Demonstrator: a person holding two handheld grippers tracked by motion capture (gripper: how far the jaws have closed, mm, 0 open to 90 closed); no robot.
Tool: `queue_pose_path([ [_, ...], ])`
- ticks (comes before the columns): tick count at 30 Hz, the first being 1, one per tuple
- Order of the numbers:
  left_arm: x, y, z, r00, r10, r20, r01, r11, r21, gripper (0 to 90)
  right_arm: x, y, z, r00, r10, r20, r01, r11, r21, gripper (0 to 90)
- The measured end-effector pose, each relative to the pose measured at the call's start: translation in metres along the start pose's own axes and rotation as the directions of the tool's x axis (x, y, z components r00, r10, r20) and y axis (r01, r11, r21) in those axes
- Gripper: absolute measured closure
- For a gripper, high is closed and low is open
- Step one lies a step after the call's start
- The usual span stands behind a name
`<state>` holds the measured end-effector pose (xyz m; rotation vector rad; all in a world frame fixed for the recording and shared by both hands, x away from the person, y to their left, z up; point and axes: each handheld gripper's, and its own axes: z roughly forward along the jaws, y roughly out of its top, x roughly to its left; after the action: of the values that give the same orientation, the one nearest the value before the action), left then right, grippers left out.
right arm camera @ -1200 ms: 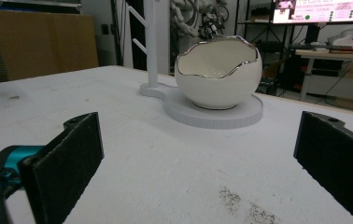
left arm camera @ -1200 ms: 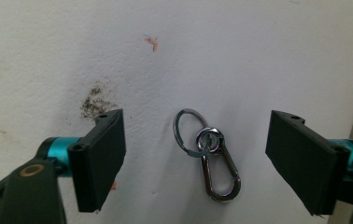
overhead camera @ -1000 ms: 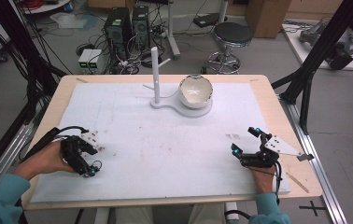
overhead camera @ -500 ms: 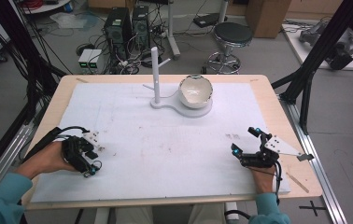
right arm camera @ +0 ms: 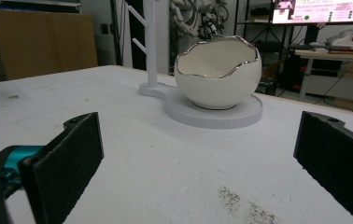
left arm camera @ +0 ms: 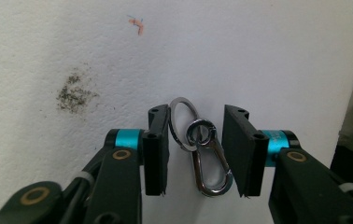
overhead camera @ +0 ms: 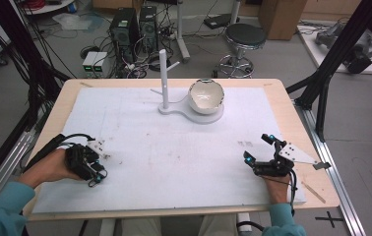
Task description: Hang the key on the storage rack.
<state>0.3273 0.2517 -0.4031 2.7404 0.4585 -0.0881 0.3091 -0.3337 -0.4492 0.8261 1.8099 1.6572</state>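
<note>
Left tool [overhead camera: 95,173] at the near left of the tabletop [overhead camera: 66,101], pointed down at the white mat [overhead camera: 174,152]; jaws partly closed and just now closing further, set either side of a metal carabiner clip [left arm camera: 209,165] with a key ring [left arm camera: 182,122] linked to it. Ring against the left pad, clip apart from the right pad, so no squeeze on it yet. Clip flat on the mat beside a dark smudge [left arm camera: 74,93]. Farther back, near the middle, a white stand [overhead camera: 164,81] with a cracked-egg bowl [overhead camera: 206,96] on its round base. Right tool [overhead camera: 259,152] at the near right, jaws wide apart, nothing between them, facing the bowl.
</note>
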Motion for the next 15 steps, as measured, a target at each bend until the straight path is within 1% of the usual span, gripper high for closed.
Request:
queue_pose_path([
  [2,-0.0008,-0.0002,-0.0003,1.0,-0.001,0.003,0.001,1.0,-0.004,66.3,0.0,0.0,0.0,1.0,0.0,0.0,0.0,1.0,0.0,0.6],
  [4,-0.0012,-0.0005,-0.0009,1.0,0.0,-0.002,0.0,1.0,-0.005,67.5,0.0,0.0,0.0,1.0,0.0,-0.001,0.0,1.0,0.0,0.6],
  [5,-0.0012,-0.0012,-0.0011,1.0,0.008,0.002,-0.008,0.9998,-0.017,69.1,0.0,0.0,0.0,1.0,-0.001,-0.001,0.001,1.0,0.0,0.6],
  [6,-0.0008,-0.0013,-0.0019,0.9998,0.018,0.001,-0.018,0.9997,-0.016,71.6,0.0001,0.0,0.0,1.0,0.0,-0.001,0.0,1.0,0.0,0.7],
  [8,-0.0014,-0.0016,-0.0024,0.9999,0.011,0.002,-0.011,0.9996,-0.024,74.2,-0.0001,0.0,0.0,1.0,-0.001,0.0,0.001,1.0,0.0,0.6],
  [9,-0.0009,-0.0017,-0.003,0.9999,0.013,0.001,-0.013,0.9997,-0.021,75.2,0.0001,0.0,0.0,1.0,0.0,-0.001,0.0,1.0,0.0,0.7],
  [10,-0.0016,-0.002,-0.0028,1.0,0.001,0.001,-0.001,0.9997,-0.025,76.4,0.0001,0.0,0.0,1.0,0.0,-0.001,0.0,1.0,0.0,0.6],
  [15,-0.0016,-0.0017,-0.002,1.0,0.003,0.002,-0.003,0.9999,-0.015,78.5,0.0001,0.0,0.0,1.0,0.0,0.0,0.0,1.0,0.0,0.6],
])
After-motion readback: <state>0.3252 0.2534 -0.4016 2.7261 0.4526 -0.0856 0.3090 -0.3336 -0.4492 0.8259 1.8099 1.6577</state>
